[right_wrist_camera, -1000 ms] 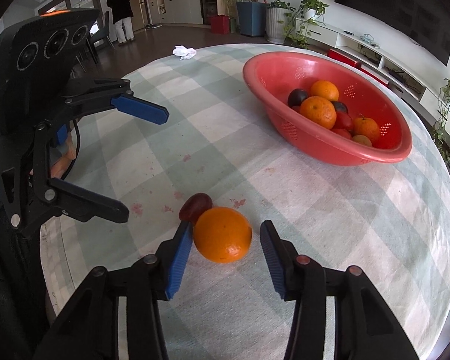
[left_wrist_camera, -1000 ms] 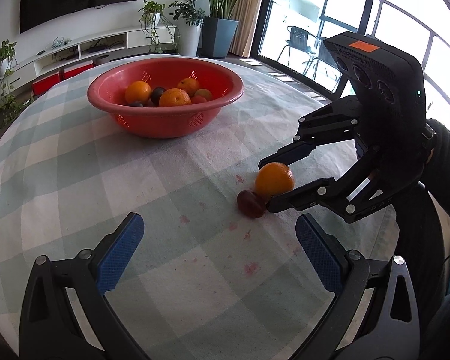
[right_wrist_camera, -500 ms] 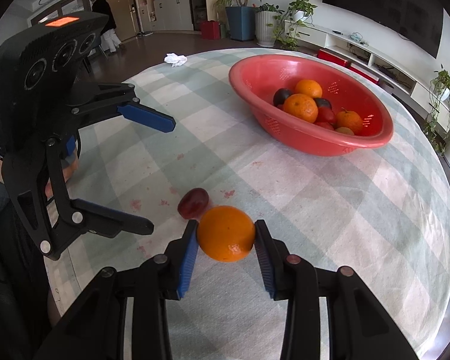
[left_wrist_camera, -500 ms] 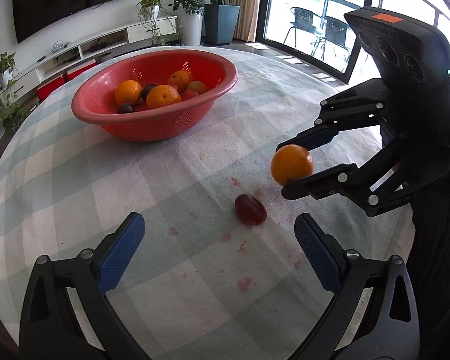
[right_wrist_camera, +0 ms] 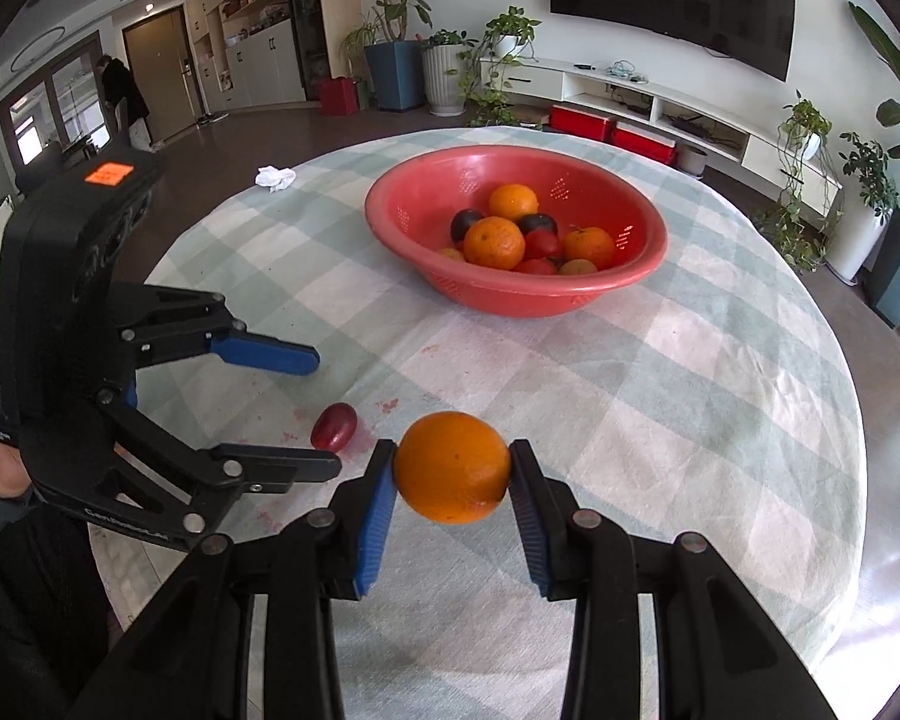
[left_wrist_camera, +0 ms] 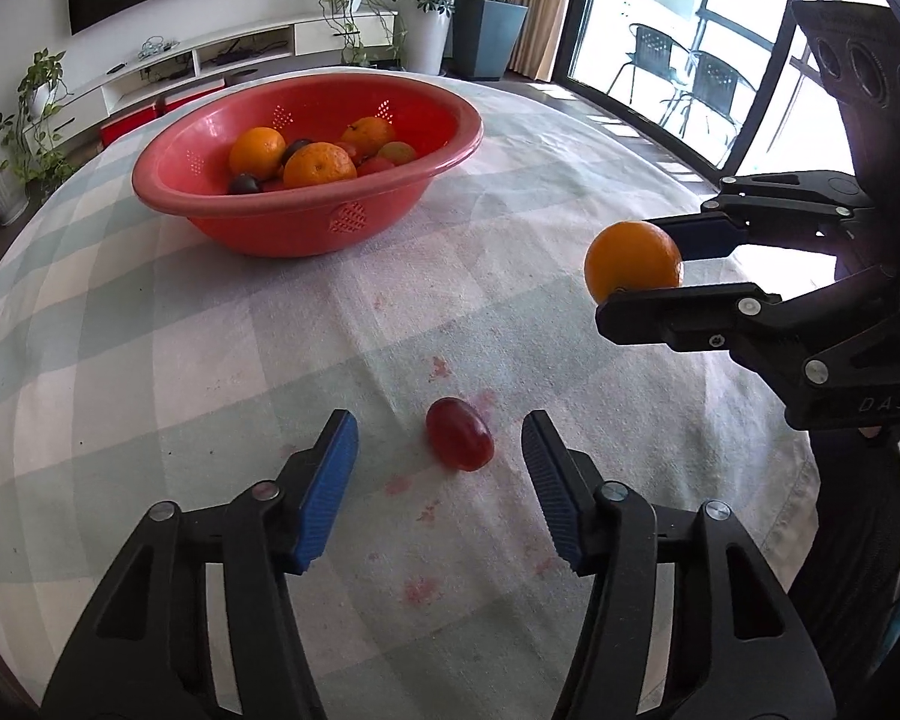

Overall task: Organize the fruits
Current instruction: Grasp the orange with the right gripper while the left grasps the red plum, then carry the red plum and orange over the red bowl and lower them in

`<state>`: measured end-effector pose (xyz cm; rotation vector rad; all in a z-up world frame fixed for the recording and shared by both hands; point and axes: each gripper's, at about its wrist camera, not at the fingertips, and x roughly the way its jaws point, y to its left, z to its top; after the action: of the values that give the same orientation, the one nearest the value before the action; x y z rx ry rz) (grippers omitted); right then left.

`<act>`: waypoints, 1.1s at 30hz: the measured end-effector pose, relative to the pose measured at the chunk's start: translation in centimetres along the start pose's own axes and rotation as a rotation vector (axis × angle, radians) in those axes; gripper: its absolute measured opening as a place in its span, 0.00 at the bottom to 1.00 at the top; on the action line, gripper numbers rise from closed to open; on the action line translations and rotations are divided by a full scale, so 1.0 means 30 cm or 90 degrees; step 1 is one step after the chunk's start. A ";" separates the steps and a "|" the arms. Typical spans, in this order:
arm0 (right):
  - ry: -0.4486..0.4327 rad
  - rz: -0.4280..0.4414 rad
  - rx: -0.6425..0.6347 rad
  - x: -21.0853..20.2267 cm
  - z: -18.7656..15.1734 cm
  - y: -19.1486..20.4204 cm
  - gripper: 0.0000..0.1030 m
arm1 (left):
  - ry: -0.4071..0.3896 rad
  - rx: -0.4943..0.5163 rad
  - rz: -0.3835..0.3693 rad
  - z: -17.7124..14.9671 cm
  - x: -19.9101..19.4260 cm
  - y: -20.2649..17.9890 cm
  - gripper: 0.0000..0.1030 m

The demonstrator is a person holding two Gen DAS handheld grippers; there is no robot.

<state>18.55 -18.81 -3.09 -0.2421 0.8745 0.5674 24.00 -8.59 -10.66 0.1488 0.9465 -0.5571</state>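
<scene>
Clearly the main risk sits with the small red fruit (left_wrist_camera: 458, 433), which lies on the checked surface (left_wrist_camera: 150, 360) between the blue fingers (left_wrist_camera: 324, 492) of the left gripper (left_wrist_camera: 439, 483): it is smooth and rounded, so if one pad meets it first it could roll sideways out of the gap, and a hard squeeze might bruise it. That gripper's jaws have just been closing, with the fruit between them, yet neither pad touches it. The orange (right_wrist_camera: 453, 467) is pinched at its sides by the right gripper (right_wrist_camera: 453, 489) and hangs clear of the cloth; held only across its middle, it could slip if tilted sharply on the way to the red bowl (right_wrist_camera: 390, 210), which stands well apart toward the far side and already holds oranges and darker fruit. The two grippers work close together, so a careless swing could knock one against the other. Both point steeply down toward the cloth, the left one low over the red fruit, the right one raised beside it.
</scene>
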 end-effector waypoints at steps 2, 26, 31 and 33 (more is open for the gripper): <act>-0.008 -0.004 0.004 -0.011 -0.001 0.005 0.39 | 0.005 0.001 0.002 -0.003 0.007 -0.009 0.47; -0.037 -0.017 0.013 -0.063 -0.014 0.057 0.39 | 0.004 0.018 0.024 -0.015 0.031 -0.033 0.21; -0.044 -0.021 0.012 -0.078 -0.012 0.069 0.39 | -0.004 0.012 0.019 -0.020 0.020 -0.026 0.21; -0.047 -0.021 0.014 -0.083 -0.012 0.070 0.39 | -0.008 0.008 0.016 -0.023 0.012 -0.019 0.21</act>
<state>15.88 -18.15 -1.30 -0.2133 0.8046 0.5327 23.38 -8.98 -11.29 0.1681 0.9283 -0.5401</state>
